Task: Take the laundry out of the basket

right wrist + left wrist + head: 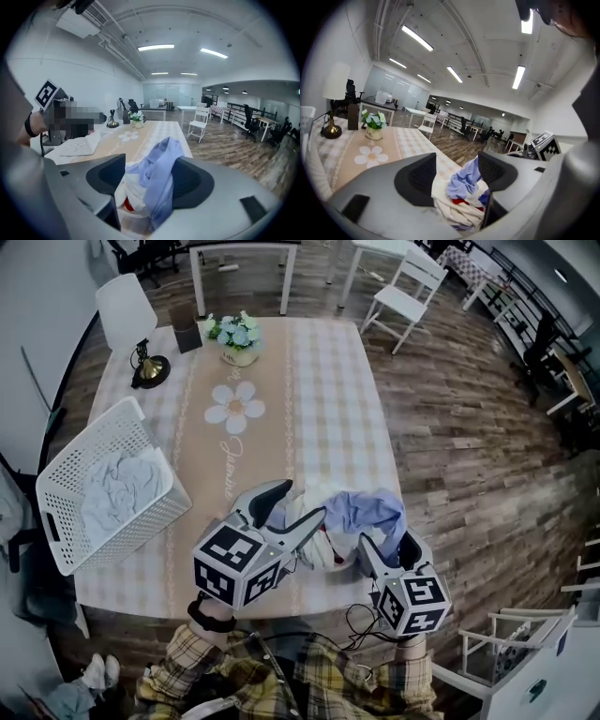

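Observation:
A white slatted laundry basket (pixel 66 465) lies tipped at the table's left edge, with pale crumpled laundry (pixel 117 488) still inside. A pile of clothes (pixel 361 512), light blue, white and red, sits at the table's near edge. My left gripper (pixel 298 502) stands open at the pile's left side, the clothes (pixel 464 187) loose between its jaws. My right gripper (pixel 386 545) is open at the pile's near right. A light blue garment (pixel 159 178) hangs between its jaws and drapes against the right one, and neither pad presses on it.
The table (pixel 319 409) carries a checked cloth with a daisy runner. At its far end stand a lamp (pixel 131 315), a dark holder (pixel 187 334) and a flower pot (pixel 239 338). A white chair (pixel 408 287) stands beyond on the wooden floor.

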